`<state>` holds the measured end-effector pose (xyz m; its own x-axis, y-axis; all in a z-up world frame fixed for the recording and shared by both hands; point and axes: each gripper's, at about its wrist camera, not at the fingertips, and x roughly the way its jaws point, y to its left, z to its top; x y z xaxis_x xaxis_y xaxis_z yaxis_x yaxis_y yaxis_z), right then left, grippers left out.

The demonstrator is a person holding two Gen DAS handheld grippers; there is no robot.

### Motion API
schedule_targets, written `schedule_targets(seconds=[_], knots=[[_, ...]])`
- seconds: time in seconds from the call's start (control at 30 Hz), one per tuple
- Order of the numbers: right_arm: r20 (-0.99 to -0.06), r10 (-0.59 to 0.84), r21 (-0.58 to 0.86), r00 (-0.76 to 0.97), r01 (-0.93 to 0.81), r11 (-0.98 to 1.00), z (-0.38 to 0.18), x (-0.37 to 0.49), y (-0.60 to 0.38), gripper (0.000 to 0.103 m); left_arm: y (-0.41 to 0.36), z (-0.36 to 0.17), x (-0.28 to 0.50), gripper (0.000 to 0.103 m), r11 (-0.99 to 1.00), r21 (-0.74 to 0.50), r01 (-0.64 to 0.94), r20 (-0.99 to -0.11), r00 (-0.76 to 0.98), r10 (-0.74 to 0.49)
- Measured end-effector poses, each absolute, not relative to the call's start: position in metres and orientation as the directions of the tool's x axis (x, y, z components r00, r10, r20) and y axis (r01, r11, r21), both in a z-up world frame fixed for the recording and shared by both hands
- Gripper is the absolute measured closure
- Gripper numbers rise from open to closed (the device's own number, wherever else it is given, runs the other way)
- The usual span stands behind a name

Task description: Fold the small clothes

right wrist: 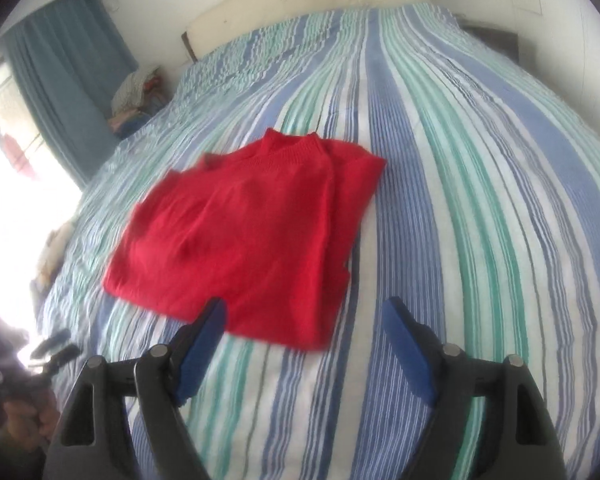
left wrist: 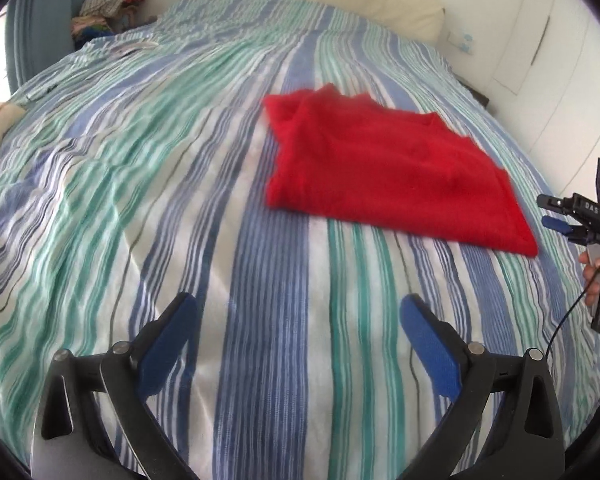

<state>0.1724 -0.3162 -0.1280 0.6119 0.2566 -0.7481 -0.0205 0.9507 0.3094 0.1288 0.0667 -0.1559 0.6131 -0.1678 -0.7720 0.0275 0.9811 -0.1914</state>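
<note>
While both tools hang above the bed, the left hand-held gripper (left wrist: 296, 312) has its blue-padded fingers spread wide with nothing between them, only striped bedspread (left wrist: 160, 200) below; the right hand-held gripper (right wrist: 304, 316) is likewise spread wide and grips nothing, its left pad overlapping the near hem of the sweater in view, though whether it touches the cloth cannot be told; a red knit sweater (right wrist: 244, 228) lies folded flat on the blue, green and white striped bedspread, neckband toward the cream headboard (right wrist: 300, 4); beyond the bed's far left corner sits a pile of clothes (right wrist: 134, 92) beside a blue curtain (right wrist: 64, 64); both views are slightly blurred.
</note>
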Motion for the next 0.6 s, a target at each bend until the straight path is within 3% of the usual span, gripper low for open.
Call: schedule_targets(seconds=[0.2, 0.23, 0.27, 0.3, 0.33, 0.4, 0.6], knots=[[-0.762, 0.305, 0.476, 0.571, 0.176, 0.861, -0.17, 0.254, -0.334, 0.024, 0.079, -0.185, 0.13, 0.002, 0.984, -0.179, 0.003, -0.805, 0.575, -0.148], [-0.765, 0.313, 0.486, 0.564, 0.186, 0.854, -0.177, 0.261, -0.329, 0.029, 0.079, -0.183, 0.131, 0.002, 0.986, -0.167, 0.015, -0.799, 0.584, -0.144], [-0.774, 0.31, 0.477, 0.552, 0.186, 0.859, -0.181, 0.265, -0.323, 0.04, 0.081, -0.181, 0.132, 0.002, 0.988, -0.153, 0.016, -0.797, 0.589, -0.133], [-0.797, 0.283, 0.44, 0.534, 0.191, 0.878, -0.181, 0.269, -0.316, 0.08, 0.084, -0.18, 0.133, 0.002, 0.989, -0.145, 0.007, -0.796, 0.593, -0.121], [-0.815, 0.242, 0.397, 0.527, 0.203, 0.895, -0.176, 0.272, -0.309, 0.093, 0.089, -0.178, 0.134, 0.002, 0.989, -0.146, -0.011, -0.793, 0.599, -0.11], [-0.805, 0.225, 0.384, 0.549, 0.193, 0.903, -0.152, 0.272, -0.292, 0.093, 0.106, -0.175, 0.137, 0.002, 0.983, -0.176, -0.059, -0.786, 0.61, -0.104], [-0.755, 0.346, 0.389, 0.558, -0.045, 0.92, -0.065, 0.288, -0.19, 0.093, 0.157, -0.166, 0.143, 0.002, 0.949, -0.254, -0.188, -0.753, 0.654, -0.072]])
